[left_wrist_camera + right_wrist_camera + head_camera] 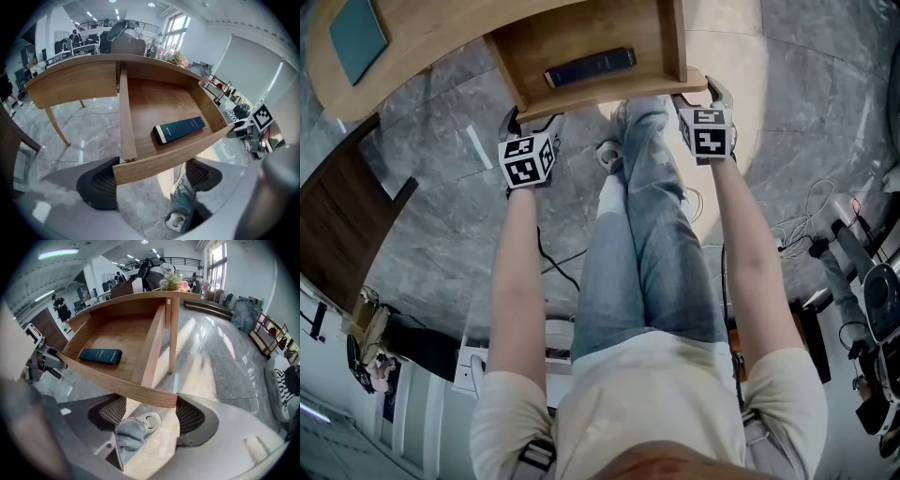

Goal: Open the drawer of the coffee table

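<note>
Drawer [159,165] looks pretty much fully out of the coffee table [422,28] already, slim dark blue box [180,130] inside, left gripper [150,180] and right gripper [152,414] at its front corners, jaws wide and gripping nothing, so I'd say it's basically done.

The drawer [581,37] stands pulled out from under the desk [412,42] toward the person, with a flat box [591,67] lying in it nearer its front wall. The left tool [530,122] sits at the front's left corner and the right tool [701,97] at its right corner. The person's legs [647,234] run between the two tools, feet on the floor [441,206] beneath the drawer.
</note>
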The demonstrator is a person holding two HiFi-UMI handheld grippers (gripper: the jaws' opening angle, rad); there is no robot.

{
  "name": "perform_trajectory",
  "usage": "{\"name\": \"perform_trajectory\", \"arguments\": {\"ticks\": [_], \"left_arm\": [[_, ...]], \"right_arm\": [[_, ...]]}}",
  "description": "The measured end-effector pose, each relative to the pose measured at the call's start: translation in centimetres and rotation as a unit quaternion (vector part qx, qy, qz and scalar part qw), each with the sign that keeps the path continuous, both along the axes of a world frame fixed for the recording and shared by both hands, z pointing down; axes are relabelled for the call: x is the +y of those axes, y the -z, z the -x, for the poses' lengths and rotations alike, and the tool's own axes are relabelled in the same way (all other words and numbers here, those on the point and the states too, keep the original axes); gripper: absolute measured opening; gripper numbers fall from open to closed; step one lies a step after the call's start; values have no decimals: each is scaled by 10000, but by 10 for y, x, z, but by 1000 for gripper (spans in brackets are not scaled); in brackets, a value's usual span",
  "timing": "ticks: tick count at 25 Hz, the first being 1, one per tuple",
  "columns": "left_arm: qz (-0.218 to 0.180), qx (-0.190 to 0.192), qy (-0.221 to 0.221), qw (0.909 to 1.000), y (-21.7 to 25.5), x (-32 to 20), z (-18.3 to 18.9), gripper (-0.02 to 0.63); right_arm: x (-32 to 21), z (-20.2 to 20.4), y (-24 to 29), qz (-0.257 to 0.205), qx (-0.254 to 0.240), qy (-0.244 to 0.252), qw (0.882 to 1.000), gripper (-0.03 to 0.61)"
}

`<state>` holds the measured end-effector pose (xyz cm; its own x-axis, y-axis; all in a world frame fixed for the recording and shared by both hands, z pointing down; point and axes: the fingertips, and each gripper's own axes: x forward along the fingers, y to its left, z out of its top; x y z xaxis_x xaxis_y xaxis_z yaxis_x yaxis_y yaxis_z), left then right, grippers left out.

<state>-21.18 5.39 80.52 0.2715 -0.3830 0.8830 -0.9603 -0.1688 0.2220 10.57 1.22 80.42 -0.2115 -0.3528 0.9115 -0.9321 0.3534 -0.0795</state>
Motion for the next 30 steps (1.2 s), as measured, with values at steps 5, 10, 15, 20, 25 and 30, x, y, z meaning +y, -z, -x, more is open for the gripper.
{"name": "perform_trajectory", "arguments": {"ticks": [5,10,15,20,25,30], "left_arm": [[82,15,-6,10000,0,0,2,445],[125,-29,31,9999,6,1,0,445],[111,56,167,9998,25,7,1,445],[-33,43,391,9992,53,6,3,422],[-273,-7,637,9976,89,5,2,223],[-592,0,791,9951,137,9,-6,67]], "right_arm": [[0,2,1,71,53,11,10000,333],[4,-1,11,-7,-42,-309,9995,325],[11,-3,33,-131,-70,-461,9988,276],[18,4,58,-247,-175,-410,9987,194],[24,12,95,-404,-271,-411,9980,93],[29,20,146,-627,-523,-522,9953,3]]}}
